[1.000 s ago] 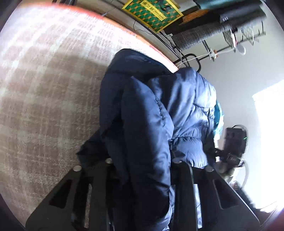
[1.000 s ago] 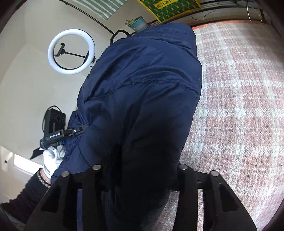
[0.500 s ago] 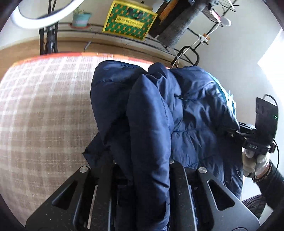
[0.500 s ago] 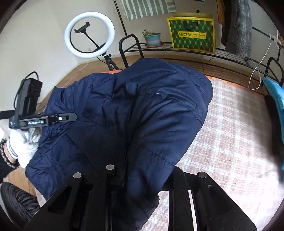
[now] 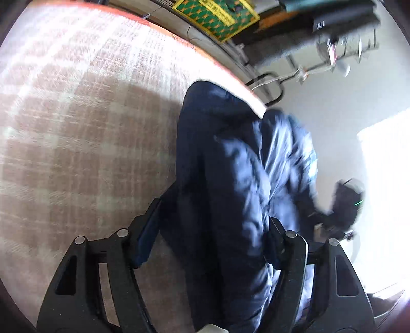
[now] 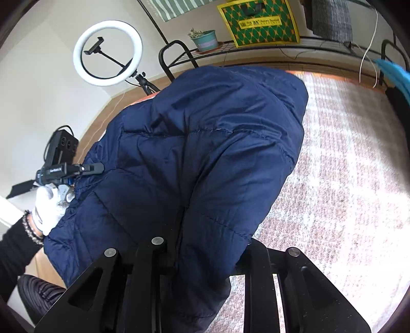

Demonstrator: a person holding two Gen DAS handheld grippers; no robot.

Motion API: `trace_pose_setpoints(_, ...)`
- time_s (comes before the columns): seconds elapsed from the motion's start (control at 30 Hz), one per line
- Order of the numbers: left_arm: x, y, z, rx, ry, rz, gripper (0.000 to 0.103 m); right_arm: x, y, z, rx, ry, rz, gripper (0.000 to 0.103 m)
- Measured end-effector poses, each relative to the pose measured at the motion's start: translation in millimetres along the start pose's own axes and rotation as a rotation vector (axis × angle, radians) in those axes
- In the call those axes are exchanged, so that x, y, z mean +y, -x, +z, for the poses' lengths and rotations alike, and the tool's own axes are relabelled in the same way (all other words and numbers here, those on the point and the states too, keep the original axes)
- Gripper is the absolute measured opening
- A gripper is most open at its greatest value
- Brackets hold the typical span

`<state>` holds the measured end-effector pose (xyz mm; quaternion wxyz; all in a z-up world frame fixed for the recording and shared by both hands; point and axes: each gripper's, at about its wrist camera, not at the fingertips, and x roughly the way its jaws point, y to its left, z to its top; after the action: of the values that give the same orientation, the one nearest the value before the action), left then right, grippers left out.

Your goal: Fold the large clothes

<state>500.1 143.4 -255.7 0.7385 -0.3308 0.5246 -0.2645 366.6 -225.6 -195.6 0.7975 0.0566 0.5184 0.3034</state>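
Underneath everything lies a pink-and-cream plaid rug [image 5: 84, 143], which fills the left of our left wrist view and the right of our right wrist view [image 6: 346, 179]. In the left wrist view, our left gripper [image 5: 207, 246] has its fingers spread fairly wide, with a thick fold of the navy puffer jacket [image 5: 230, 192] hanging between them; this view is blurred, so we cannot tell whether the pads press the fabric. Beyond the jacket, at the right edge, sits the other handheld unit, too blurred to read.

In the right wrist view, from the left: a white-gloved hand [image 6: 47, 207] carries the left gripper's body beside the jacket's edge, and a ring light [image 6: 107, 52] stands behind it. The jacket [image 6: 205, 153] bulges across the centre, lifted off the rug. Our right gripper [image 6: 210, 258] clamps a bunch of it between its fingers. A potted plant [image 6: 205, 39] and a green patterned bag [image 6: 258, 21] stand on a low wire shelf [image 6: 320, 42] at the back.
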Motion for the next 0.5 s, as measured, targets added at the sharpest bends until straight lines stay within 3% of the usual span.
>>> trace_pose_setpoints(0.07,4.2,-6.2,7.1,0.016,0.029,-0.059,0.07,-7.6,-3.6,-0.1,0.001,-0.032,0.037,0.022)
trace_pose_setpoints(0.1,4.2,-13.9,10.1,0.035,0.042,-0.094,0.066,-11.1,-4.8,-1.1,0.001,-0.049,0.053,0.022)
trace_pose_setpoints(0.13,2.1,-20.7,11.9,0.054,0.037,-0.098,0.051,-14.4,-5.8,-2.0,0.001,-0.067,0.068,0.022)
trace_pose_setpoints(0.2,-3.8,-33.2,12.6,0.077,0.015,-0.095,0.039,-19.4,-8.7,-4.6,0.0,-0.1,0.084,0.022)
trace_pose_setpoints(0.33,-21.6,-30.0,12.2,0.023,-0.026,-0.017,0.025,-14.4,-8.5,-1.3,-0.004,-0.091,0.047,0.021)
trace_pose_setpoints(0.5,-68.5,-14.3,-1.1,-0.037,-0.155,0.066,0.017,17.6,8.9,6.9,-0.043,0.017,-0.063,0.018)
